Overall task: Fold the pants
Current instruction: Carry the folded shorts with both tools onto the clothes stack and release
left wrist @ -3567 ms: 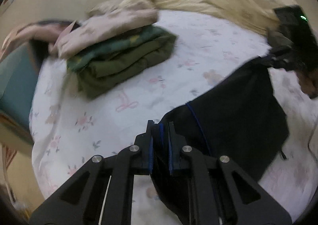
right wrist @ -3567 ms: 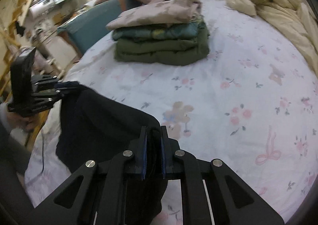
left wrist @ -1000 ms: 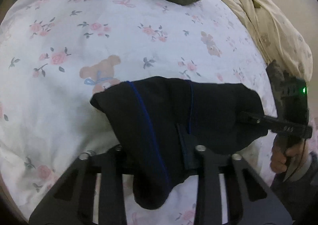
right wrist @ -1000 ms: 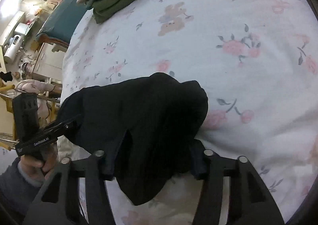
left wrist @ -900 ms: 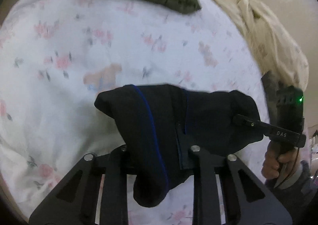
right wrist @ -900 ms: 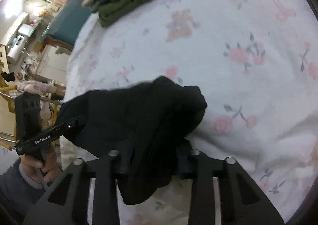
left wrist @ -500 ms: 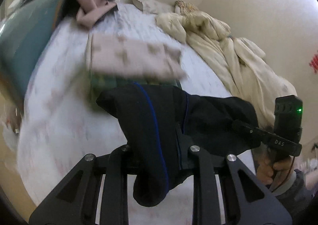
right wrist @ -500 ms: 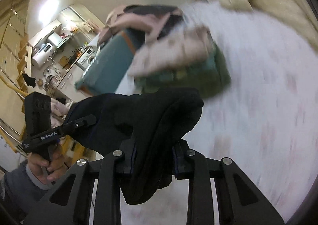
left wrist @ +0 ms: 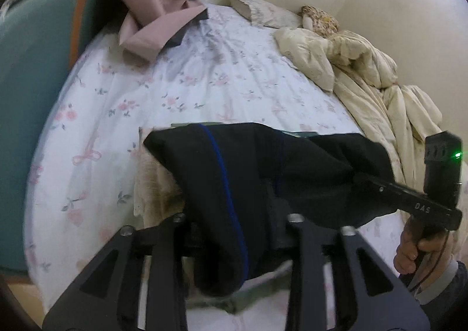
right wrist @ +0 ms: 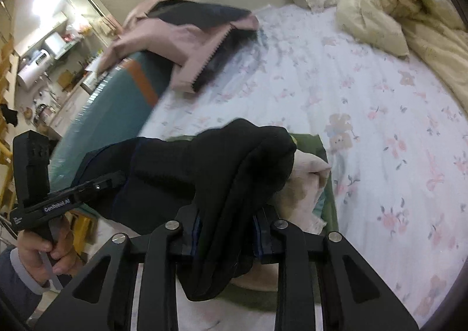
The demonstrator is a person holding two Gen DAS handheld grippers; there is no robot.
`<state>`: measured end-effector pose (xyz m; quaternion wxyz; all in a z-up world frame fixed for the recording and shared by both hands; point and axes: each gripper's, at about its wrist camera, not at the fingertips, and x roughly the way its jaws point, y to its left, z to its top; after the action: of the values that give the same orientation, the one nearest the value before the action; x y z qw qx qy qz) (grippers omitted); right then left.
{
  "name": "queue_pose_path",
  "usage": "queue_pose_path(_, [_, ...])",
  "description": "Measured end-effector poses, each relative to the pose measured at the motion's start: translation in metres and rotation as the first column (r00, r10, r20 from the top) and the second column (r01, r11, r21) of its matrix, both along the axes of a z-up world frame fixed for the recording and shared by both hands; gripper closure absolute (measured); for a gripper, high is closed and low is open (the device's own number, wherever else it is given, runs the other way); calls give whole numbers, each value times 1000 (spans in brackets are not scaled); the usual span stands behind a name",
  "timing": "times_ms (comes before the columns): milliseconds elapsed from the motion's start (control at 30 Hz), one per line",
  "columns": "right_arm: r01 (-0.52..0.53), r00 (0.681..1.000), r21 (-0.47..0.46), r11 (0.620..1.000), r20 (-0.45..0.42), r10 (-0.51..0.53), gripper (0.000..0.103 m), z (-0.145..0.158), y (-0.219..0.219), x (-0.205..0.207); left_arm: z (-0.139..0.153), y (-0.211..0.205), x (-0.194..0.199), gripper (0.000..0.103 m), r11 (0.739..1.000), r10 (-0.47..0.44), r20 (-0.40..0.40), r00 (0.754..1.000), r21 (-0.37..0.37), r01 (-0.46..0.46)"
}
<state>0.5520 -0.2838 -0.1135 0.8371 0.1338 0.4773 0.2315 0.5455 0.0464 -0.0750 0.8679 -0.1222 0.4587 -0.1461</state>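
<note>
The folded black pants [left wrist: 263, 173] with a blue side stripe hang between my two grippers, just above the stack of folded clothes [left wrist: 152, 179]. My left gripper [left wrist: 234, 231] is shut on one end of the bundle. My right gripper [right wrist: 225, 231] is shut on the other end of the pants [right wrist: 210, 173]. The stack's top pale floral garment [right wrist: 307, 176] and olive layer [right wrist: 327, 199] show beneath the pants. Each gripper also shows in the other's view, the right gripper [left wrist: 380, 187] and the left gripper [right wrist: 96, 184]. The fingertips are hidden by cloth.
The bed has a white floral sheet [left wrist: 204, 76]. A cream duvet [left wrist: 365, 76] is heaped at the far right. A pink and black garment [left wrist: 158, 18] lies over a teal headboard-like panel [left wrist: 32, 67]. Kitchen clutter [right wrist: 44, 62] lies beyond the bed.
Both grippers carried the folded pants up off the sheet and across the bed to the clothes stack, which is now directly beneath the bundle.
</note>
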Motion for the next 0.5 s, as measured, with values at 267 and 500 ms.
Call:
queue_pose_path(267, [86, 995, 22, 996, 47, -87, 33, -5, -44, -21, -1, 21, -28, 16, 995, 40, 77, 996, 84, -46])
queue_pose_path(500, [166, 980, -55, 985, 116, -159, 33, 40, -66, -77, 26, 56, -78, 18, 972, 129, 99, 987, 184, -146])
